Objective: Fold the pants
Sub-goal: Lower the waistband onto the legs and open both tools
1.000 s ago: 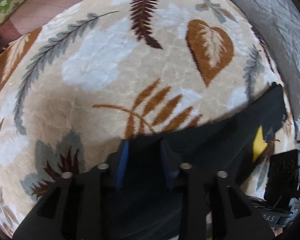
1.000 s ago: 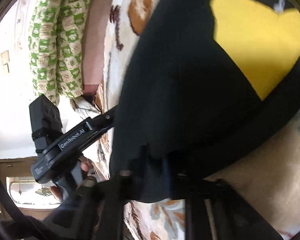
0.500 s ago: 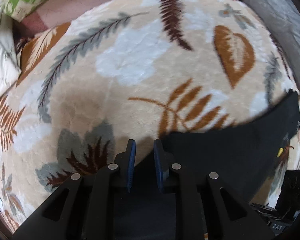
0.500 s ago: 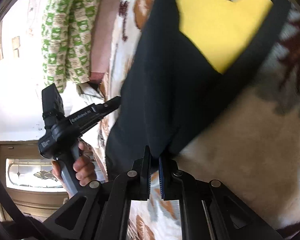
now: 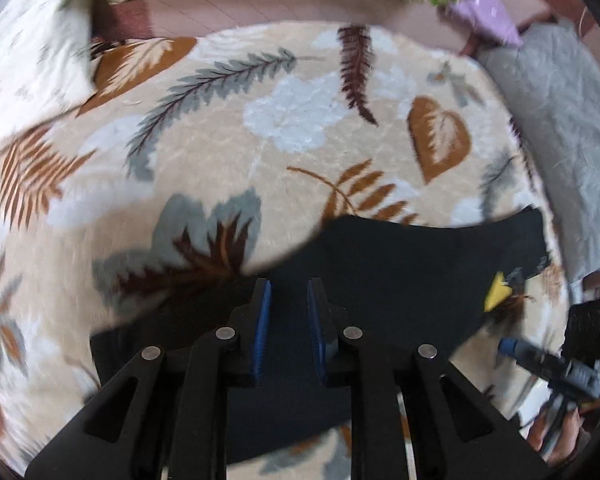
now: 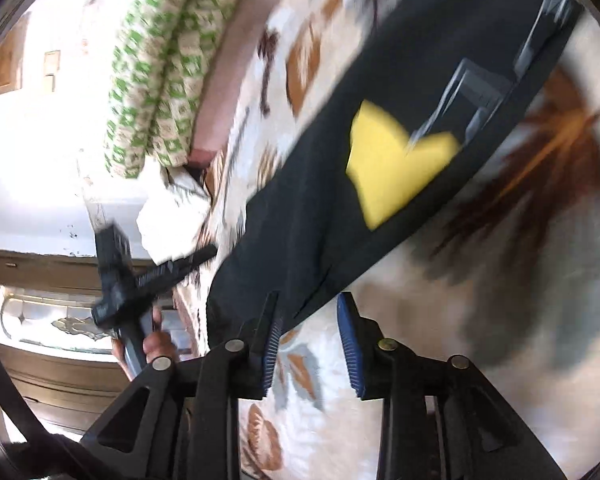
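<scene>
Both grippers open, pants lying flat on the rug.

The black pants [image 5: 400, 276] lie spread on the leaf-pattern rug [image 5: 260, 140], with a yellow patch [image 6: 392, 164] showing near one end. I judge they lie flat like this because a fold was just laid down and the cloth is let go, so that it can settle without being pulled. The left gripper [image 5: 287, 320] is over the edge of the pants, its jaws apart with a clear gap, and nothing is held between the blue pads [image 5: 263, 328]; whether they touch the cloth below, I cannot tell. The right gripper [image 6: 312, 340] is also wide open: its left pad is right at the pants edge, the other pad is over bare rug, and it grips nothing. Both pictures are blurred.
</scene>
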A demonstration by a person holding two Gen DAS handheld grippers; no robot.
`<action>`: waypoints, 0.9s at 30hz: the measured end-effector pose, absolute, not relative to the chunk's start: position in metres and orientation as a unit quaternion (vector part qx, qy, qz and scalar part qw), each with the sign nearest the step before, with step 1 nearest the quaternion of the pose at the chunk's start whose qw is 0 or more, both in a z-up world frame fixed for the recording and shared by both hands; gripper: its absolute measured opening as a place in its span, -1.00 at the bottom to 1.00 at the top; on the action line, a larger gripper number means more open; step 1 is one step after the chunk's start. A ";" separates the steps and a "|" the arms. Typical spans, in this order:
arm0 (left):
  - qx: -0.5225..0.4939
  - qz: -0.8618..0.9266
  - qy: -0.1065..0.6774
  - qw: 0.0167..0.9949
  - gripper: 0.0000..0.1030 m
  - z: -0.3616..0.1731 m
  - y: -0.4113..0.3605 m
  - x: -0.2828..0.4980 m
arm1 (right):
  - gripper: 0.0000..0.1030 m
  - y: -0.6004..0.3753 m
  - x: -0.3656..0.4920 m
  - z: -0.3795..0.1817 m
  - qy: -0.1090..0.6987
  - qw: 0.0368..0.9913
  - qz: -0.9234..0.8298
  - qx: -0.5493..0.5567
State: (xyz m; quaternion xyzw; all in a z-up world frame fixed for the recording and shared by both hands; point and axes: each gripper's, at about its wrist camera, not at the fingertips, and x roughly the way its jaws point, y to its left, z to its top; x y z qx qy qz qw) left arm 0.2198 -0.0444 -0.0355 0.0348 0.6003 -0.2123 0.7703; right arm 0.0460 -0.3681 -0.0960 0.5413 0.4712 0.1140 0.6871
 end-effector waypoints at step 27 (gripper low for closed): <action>-0.173 -0.215 0.670 0.689 -0.11 -0.078 -0.258 0.068 | 0.13 -0.580 0.118 -0.081 0.527 0.761 0.142 0.350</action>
